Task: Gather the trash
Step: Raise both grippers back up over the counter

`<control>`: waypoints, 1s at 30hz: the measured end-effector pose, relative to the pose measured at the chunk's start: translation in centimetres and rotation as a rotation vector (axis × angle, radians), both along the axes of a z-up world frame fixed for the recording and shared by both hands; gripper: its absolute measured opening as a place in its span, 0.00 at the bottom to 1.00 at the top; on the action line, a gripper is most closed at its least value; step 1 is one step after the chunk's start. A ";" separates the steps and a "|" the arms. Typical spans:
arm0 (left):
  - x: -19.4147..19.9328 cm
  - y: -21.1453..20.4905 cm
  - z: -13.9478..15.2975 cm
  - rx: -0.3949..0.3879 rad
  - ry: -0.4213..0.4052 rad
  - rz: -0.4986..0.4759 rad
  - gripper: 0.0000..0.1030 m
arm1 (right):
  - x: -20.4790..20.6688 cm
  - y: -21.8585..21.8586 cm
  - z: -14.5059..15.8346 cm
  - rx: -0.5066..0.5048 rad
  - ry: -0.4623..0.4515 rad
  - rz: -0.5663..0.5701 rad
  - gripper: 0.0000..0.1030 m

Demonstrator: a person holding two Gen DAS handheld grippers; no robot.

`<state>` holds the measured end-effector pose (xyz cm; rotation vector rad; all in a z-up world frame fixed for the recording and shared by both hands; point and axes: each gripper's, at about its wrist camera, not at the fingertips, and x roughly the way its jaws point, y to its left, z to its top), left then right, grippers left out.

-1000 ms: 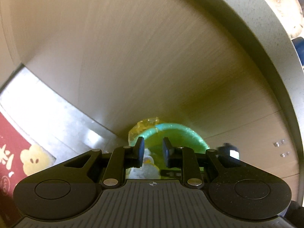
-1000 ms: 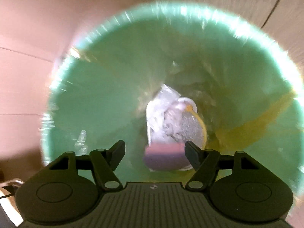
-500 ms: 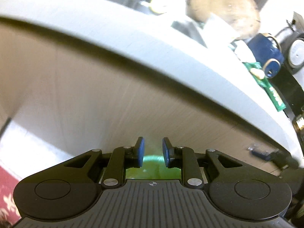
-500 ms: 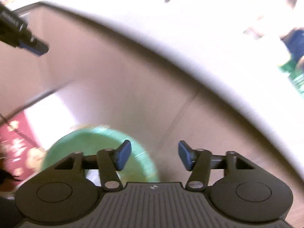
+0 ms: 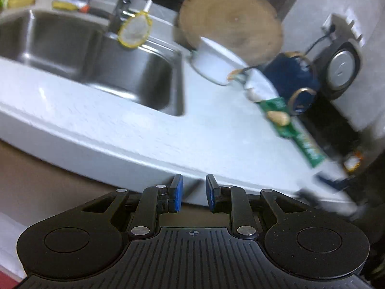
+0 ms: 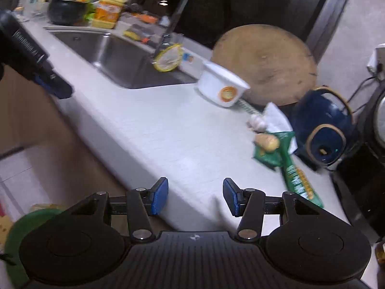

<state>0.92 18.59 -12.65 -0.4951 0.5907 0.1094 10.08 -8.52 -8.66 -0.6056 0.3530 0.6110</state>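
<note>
A green snack wrapper (image 6: 288,166) lies on the white countertop (image 6: 168,130) at the right, with a pale knobbly piece (image 6: 267,142) on it and crumpled white paper (image 6: 276,118) just behind. The same wrapper (image 5: 300,139) shows in the left wrist view. A white paper cup (image 6: 221,86) lies tilted near the sink. The green bin (image 6: 21,228) stands on the floor, lower left. My right gripper (image 6: 195,196) hangs open and empty over the counter's front edge. My left gripper (image 5: 192,192) is open by a narrow gap, empty, just below that edge.
A steel sink (image 5: 96,48) with a faucet and a yellow mesh strainer (image 5: 134,31) fills the counter's left. A round wooden board (image 5: 231,19) leans at the back. A dark blue kettle (image 6: 324,130) and a black cooker (image 5: 341,69) crowd the right end.
Both grippers have risen from the green bin on the floor, past the cupboard front, to counter height. The right jaws have narrowed; the left jaws keep the same small gap.
</note>
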 end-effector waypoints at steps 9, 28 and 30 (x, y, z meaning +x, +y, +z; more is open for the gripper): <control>-6.7 4.3 0.1 0.067 -0.165 0.279 0.22 | 2.4 -2.8 0.2 -0.014 -0.447 -0.217 0.55; -11.7 3.1 -9.9 -0.081 0.141 0.160 0.22 | -6.1 -4.3 -7.1 -0.131 -0.195 -0.407 0.60; -11.7 3.7 -9.4 -0.062 0.125 0.156 0.22 | -5.5 -5.3 -7.0 -0.093 -0.084 -0.490 0.55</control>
